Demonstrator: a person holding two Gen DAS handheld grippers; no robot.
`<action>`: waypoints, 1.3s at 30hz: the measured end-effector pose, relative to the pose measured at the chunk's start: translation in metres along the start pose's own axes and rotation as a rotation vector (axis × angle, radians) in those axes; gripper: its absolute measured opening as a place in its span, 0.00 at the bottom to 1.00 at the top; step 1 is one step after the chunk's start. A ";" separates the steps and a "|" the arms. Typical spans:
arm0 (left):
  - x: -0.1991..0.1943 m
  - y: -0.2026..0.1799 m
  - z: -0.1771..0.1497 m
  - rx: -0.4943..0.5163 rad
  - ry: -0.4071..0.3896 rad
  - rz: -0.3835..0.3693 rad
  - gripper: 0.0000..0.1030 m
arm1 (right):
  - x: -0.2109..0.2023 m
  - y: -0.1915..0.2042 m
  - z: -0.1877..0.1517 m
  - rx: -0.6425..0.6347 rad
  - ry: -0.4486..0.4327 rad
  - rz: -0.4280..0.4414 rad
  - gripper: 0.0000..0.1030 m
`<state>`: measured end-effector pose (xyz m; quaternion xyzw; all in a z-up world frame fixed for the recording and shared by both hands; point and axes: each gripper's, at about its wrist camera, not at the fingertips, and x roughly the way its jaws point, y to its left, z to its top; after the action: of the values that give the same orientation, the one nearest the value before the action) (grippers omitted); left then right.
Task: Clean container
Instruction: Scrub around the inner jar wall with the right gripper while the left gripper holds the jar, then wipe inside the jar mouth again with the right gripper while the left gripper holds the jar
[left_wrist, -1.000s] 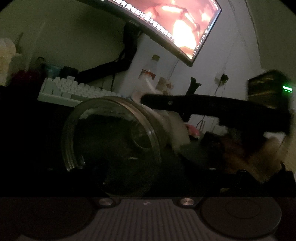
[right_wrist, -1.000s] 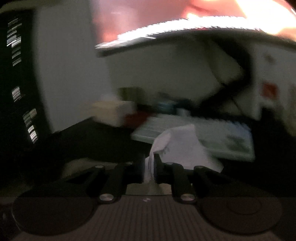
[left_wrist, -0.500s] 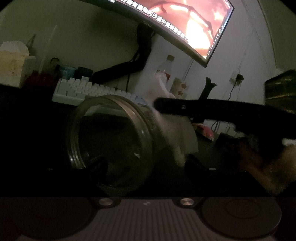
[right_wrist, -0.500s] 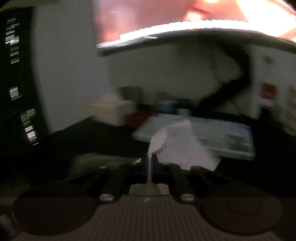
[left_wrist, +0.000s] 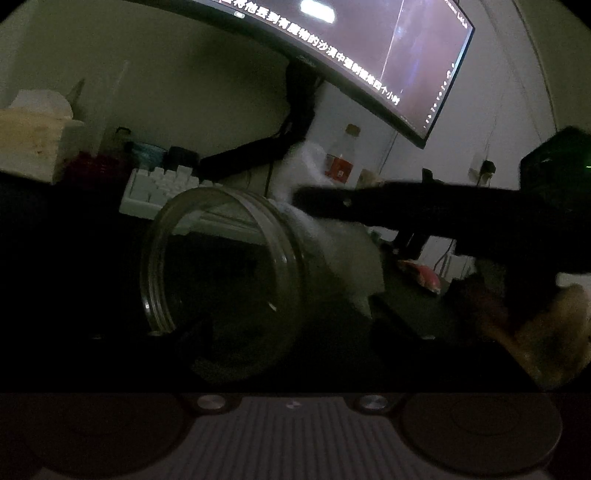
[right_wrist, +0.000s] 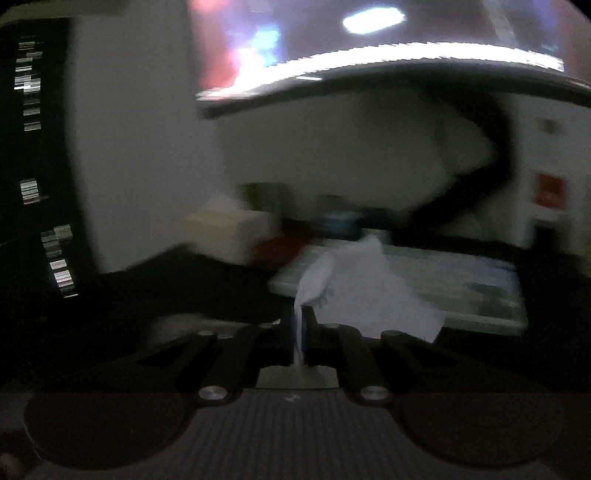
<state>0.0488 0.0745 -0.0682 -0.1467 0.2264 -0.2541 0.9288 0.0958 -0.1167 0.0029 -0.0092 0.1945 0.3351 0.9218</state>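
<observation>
The room is dark. In the left wrist view a clear glass jar (left_wrist: 221, 280) lies on its side between my left gripper's fingers, its threaded mouth facing left; the fingers are mostly lost in shadow. My left gripper (left_wrist: 236, 332) is shut on the jar. My right gripper comes in from the right as a dark bar (left_wrist: 424, 210) and presses a white tissue (left_wrist: 343, 254) against the jar's outer wall. In the right wrist view my right gripper (right_wrist: 300, 332) is shut on the white tissue (right_wrist: 365, 291), which fans out up and to the right.
A white keyboard (left_wrist: 162, 188) lies behind the jar, under a curved monitor (left_wrist: 369, 55) on a black arm. A tissue box (left_wrist: 33, 144) stands at far left, a bottle with a red label (left_wrist: 341, 162) behind. A dark PC case (left_wrist: 554, 162) is at right.
The left view has swung so the jar sits further right and higher. The tissue stays pressed on the jar's wall. The monitor picture changed from orange to dark.
</observation>
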 end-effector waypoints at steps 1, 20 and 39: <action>0.000 0.000 0.000 0.001 -0.003 -0.001 0.91 | -0.003 0.009 0.000 -0.021 -0.004 0.057 0.08; 0.001 0.003 -0.005 -0.035 -0.003 -0.211 0.11 | -0.042 -0.031 -0.008 0.218 -0.044 -0.045 0.09; 0.007 -0.040 -0.016 0.223 0.056 -0.097 0.75 | -0.042 -0.019 -0.010 0.127 -0.027 -0.054 0.08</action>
<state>0.0305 0.0352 -0.0688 -0.0462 0.2151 -0.3265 0.9192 0.0743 -0.1585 0.0070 0.0484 0.2026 0.2973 0.9318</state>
